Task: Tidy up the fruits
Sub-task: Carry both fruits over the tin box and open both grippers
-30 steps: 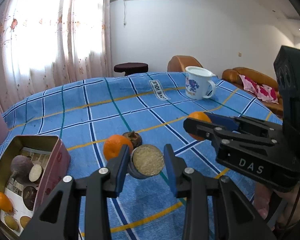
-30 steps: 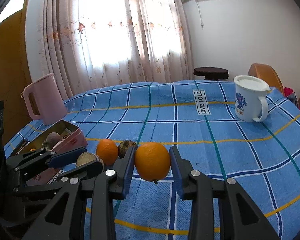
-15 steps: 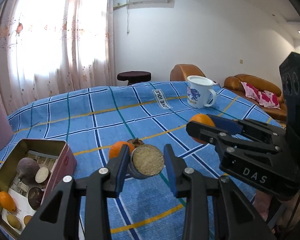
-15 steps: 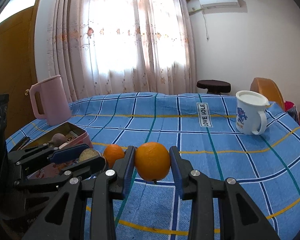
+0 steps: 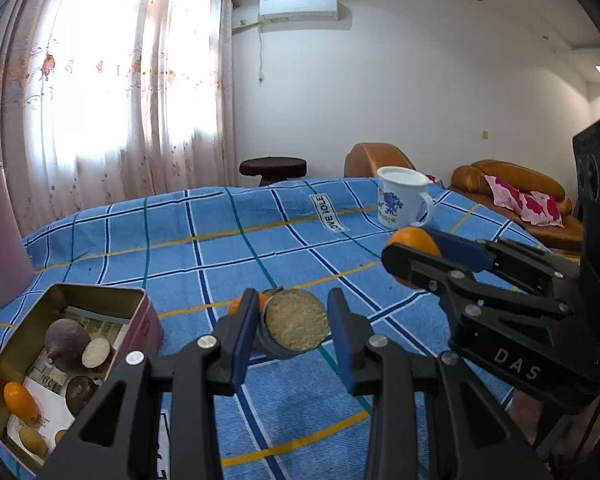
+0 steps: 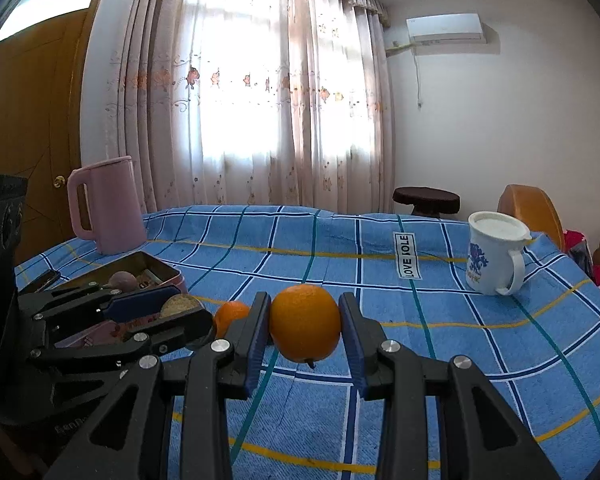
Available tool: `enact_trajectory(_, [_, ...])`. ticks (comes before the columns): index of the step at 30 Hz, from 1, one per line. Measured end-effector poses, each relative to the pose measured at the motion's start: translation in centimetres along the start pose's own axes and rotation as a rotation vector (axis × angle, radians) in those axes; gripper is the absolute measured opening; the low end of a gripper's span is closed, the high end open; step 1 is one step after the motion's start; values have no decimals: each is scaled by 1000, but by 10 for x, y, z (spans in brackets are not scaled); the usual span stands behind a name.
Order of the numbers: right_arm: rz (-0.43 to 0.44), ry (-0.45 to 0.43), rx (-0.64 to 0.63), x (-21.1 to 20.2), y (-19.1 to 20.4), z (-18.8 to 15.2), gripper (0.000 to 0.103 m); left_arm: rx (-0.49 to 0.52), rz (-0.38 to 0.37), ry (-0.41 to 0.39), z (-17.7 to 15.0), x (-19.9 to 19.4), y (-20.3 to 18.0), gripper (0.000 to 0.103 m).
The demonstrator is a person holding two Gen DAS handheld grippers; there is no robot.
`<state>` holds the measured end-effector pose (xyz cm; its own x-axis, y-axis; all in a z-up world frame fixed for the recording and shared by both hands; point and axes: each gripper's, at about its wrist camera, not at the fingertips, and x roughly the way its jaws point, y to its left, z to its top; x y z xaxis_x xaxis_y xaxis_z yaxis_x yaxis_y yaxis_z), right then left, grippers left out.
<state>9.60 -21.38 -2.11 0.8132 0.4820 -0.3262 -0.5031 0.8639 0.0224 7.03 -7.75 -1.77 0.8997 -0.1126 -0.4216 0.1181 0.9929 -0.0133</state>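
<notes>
My left gripper [image 5: 294, 330] is shut on a halved dark fruit [image 5: 294, 326] with a pale grainy cut face, held above the blue checked cloth. My right gripper [image 6: 305, 330] is shut on an orange [image 6: 305, 323], also held in the air; it shows in the left wrist view [image 5: 412, 240] at the right. A second orange [image 6: 230, 316] lies on the cloth behind the left gripper, mostly hidden in the left wrist view [image 5: 236, 304]. A pink tin box [image 5: 138, 300] at the left holds several fruits, among them a dark round one [image 5: 66, 338] and a small orange one [image 5: 20, 402].
A white mug [image 6: 494, 258] stands on the cloth at the far right. A pink kettle [image 6: 106, 204] stands at the far left. A label reading LOVE lies on the cloth [image 6: 406, 256]. Sofas [image 5: 512, 192] and a stool [image 5: 272, 168] stand beyond the table.
Both grippers have risen and tilted up with their fruits, so more of the room shows. The orange on the cloth has slid behind the left finger. The grips are unchanged.
</notes>
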Motion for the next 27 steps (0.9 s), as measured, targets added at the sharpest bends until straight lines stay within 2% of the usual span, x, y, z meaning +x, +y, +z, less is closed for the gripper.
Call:
enact_trajectory(8, [-11, -8, -16, -1, 5, -1, 37, -4, 3, -23, -2, -8, 5, 37])
enact_trajectory(14, [62, 33, -1, 17, 23, 5, 37, -48, 22, -33, 1, -20, 29, 37])
enact_trajectory(19, [170, 46, -6, 32, 60, 20, 37, -108, 87, -58, 5, -40, 73, 37])
enact_trajectory(22, [241, 58, -47, 43, 95, 30, 37, -150, 135, -52, 5, -48, 104, 37])
enact_trajectory(27, [310, 85, -123, 61, 148, 35, 37, -200, 202, -43, 2, -57, 149, 37])
